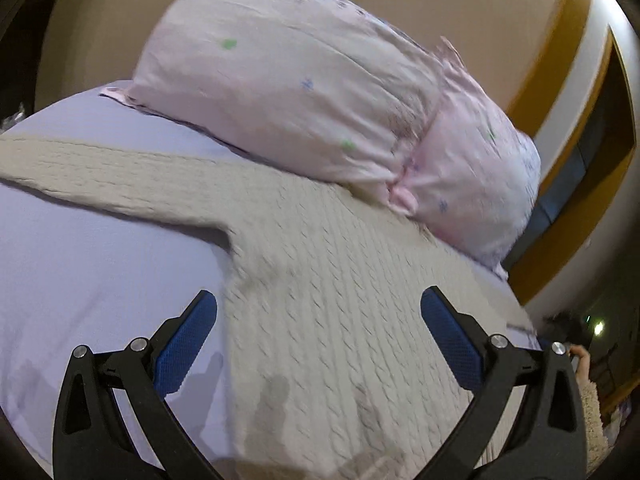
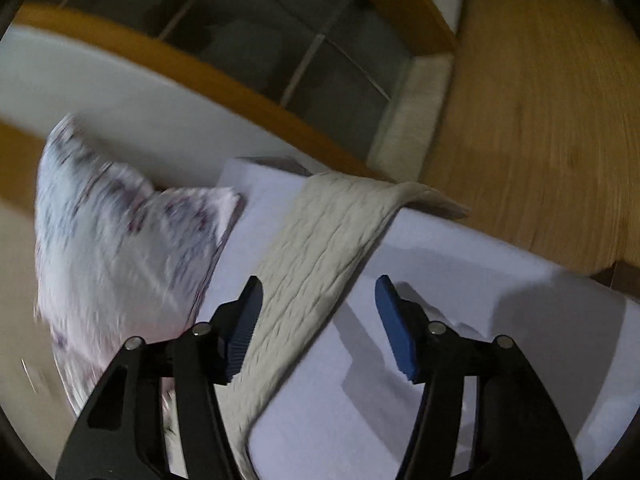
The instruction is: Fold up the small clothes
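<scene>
Beige cable-knit sweater sleeve (image 2: 320, 256) runs from between my right gripper (image 2: 318, 328) toward the frame's upper right, its body (image 1: 340, 300) spread between my left gripper (image 1: 318, 340), both jaws released, nothing held.

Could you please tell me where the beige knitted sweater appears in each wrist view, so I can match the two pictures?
Left wrist: the sweater fills the lower centre, body spread flat, one sleeve reaching toward the left edge.
Right wrist: only a sleeve of it shows, running from bottom centre up to the bed's far edge, where its cuff overhangs.
Shared landmark: the pink patterned pillow beside it on the lilac sheet.
</scene>
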Demonstrator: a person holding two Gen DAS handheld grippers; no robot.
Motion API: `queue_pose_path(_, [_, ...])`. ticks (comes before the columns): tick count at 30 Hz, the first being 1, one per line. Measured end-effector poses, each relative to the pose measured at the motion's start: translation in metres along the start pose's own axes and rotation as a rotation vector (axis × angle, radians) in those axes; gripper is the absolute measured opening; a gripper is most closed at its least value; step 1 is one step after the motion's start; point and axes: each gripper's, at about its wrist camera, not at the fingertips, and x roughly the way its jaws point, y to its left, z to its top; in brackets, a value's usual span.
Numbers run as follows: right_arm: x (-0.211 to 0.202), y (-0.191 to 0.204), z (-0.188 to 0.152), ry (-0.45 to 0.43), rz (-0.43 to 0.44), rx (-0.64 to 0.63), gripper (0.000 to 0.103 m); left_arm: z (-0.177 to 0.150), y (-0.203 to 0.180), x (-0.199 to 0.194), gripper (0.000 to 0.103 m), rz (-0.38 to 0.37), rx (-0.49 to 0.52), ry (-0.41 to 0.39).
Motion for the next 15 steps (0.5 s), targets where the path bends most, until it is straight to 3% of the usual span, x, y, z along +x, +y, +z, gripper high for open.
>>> queue_pose_path(1, [0.004,-0.006,0.002,0.006,-0.002,0.025,0.050,0.002,0.005,0.001,0.102,0.001,-0.015,-0.006])
queue_pose_path(6, [0.012,-0.013,0.010,-0.031,0.038,0.092,0.045,0.012,0.036,-0.002,0.102,0.056,-0.103,-0.053])
queue_pose_path(8, [0.016,-0.017,0.016,-0.052,0.040,0.115,0.031,0.015,0.046,-0.005,0.102,0.080,-0.125,-0.065])
queue_pose_path(9, [0.023,-0.016,0.020,-0.057,0.033,0.127,0.013,0.018,0.052,-0.007,0.102,0.093,-0.137,-0.073])
queue_pose_path(11, [0.031,-0.018,0.024,-0.066,0.022,0.128,0.007,0.019,0.065,-0.014,0.102,0.110,-0.157,-0.086])
queue_pose_path(13, [0.021,0.012,0.018,-0.144,-0.005,0.006,0.007,0.024,0.080,-0.021,0.102,0.141,-0.201,-0.094])
queue_pose_path(15, [0.006,0.061,0.001,-0.231,0.032,-0.172,0.007,0.029,0.099,-0.032,0.102,0.196,-0.272,-0.114])
